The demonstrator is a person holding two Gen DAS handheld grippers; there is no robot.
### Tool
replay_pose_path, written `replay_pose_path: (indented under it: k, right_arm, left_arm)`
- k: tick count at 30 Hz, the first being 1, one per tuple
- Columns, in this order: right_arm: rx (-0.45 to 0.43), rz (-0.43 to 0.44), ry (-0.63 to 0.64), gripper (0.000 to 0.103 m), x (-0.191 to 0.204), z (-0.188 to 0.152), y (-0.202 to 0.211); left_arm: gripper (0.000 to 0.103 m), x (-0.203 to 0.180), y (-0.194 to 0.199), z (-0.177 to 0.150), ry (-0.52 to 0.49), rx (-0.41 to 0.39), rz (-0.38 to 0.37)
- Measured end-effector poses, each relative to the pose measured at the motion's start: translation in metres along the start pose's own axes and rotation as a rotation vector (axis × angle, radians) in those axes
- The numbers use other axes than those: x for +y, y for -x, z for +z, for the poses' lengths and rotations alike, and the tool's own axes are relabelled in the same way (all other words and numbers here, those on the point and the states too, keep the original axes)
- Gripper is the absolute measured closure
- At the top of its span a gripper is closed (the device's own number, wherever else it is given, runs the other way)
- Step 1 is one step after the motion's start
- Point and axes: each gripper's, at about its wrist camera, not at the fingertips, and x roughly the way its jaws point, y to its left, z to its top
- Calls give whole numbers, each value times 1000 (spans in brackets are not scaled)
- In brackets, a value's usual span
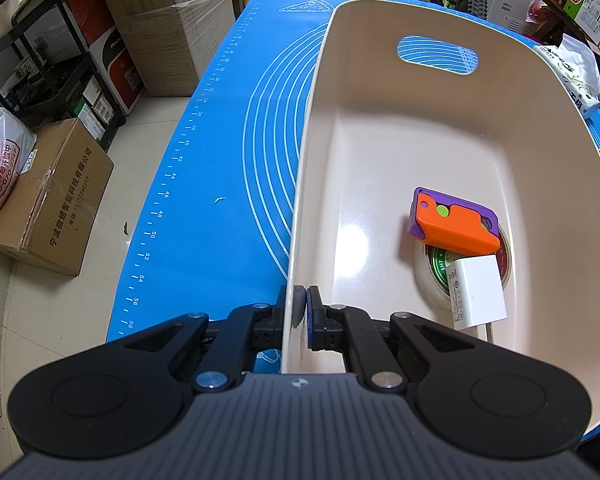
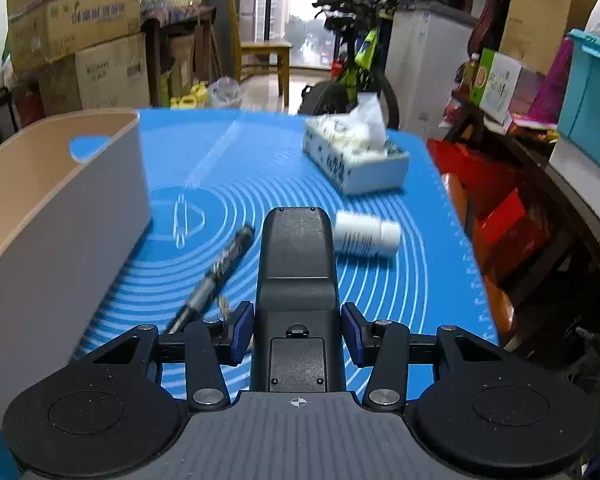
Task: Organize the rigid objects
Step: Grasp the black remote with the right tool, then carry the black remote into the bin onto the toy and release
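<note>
Surface cover: blue baking mat (image 2: pixel 284 160) printed with white concentric rings.
Tissue box (image 2: pixel 354 156): far right on mat, tissue protruding.
Floor: cardboard boxes (image 1: pixel 52 196), white bag (image 1: pixel 0 160).
Background: green bicycle (image 2: pixel 354 68), wooden chair (image 2: pixel 266 56).

Two matching black handheld grippers

Each gripper, left (image 1: pixel 302 312) and right (image 2: pixel 298 330), is showing a ribbed grey top plate with a small crosshair mark, two round black discs at its sides, black linkage arms joined by silver rivets, and blue pads (image 2: pixel 242 330) lining its fingers.
</note>
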Motion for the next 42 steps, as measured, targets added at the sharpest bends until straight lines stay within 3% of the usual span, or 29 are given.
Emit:
replay_pose_path:
  k: [7,16,22,29,42]
  right_arm:
    - [-53,18,5,49,15,16,20]
    - [-179,114,39,49,54,52,50]
    - [-188,165,82,49,89,73,54]
    - [-157,220,133,49,132,79,50]
    - [10,276,292,49,206,55,22]
  left_arm:
    - [95,0,0,0,1,1,0]
    - [95,0,-1,-1,0,1,1]
    - [95,0,-1,-1,0,1,1]
    - [95,1,-1,-1,0,1,1]
    - [95,0,-1,0,-1,1,2]
